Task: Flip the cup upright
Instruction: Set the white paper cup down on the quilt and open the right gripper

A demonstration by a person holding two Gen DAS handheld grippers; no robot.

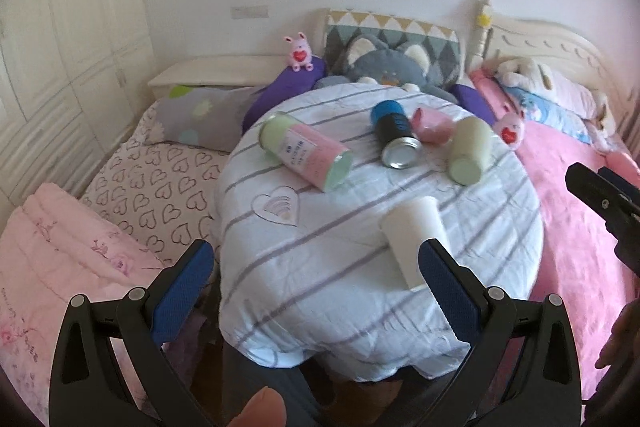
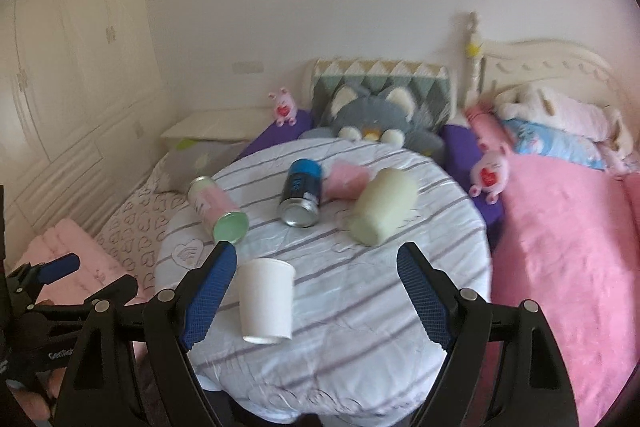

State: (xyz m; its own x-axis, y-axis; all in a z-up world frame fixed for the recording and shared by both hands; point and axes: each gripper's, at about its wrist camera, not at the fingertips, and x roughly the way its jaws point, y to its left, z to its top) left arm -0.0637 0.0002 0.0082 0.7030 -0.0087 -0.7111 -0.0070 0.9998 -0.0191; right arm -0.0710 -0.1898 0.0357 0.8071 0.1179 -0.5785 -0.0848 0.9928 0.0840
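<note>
A white paper cup [image 1: 414, 239] [image 2: 266, 301] lies on its side on the round table with a striped white cloth [image 1: 320, 267] [image 2: 360, 307], near the front edge. My left gripper [image 1: 316, 267] is open and empty, its right finger just in front of the cup. My right gripper [image 2: 316, 267] is open and empty, above the table's front, with the cup just inside its left finger. The right gripper shows at the right edge of the left wrist view [image 1: 600, 203]; the left gripper shows at the left edge of the right wrist view [image 2: 48, 279].
Lying on the table further back are a pink-and-green can [image 1: 306, 151] [image 2: 218, 207], a blue-and-black can [image 1: 394, 135] [image 2: 302, 193], a pink cup [image 1: 434, 125] [image 2: 346, 181] and a pale green cup [image 1: 468, 151] [image 2: 382, 207]. Beds with plush toys and pillows surround the table.
</note>
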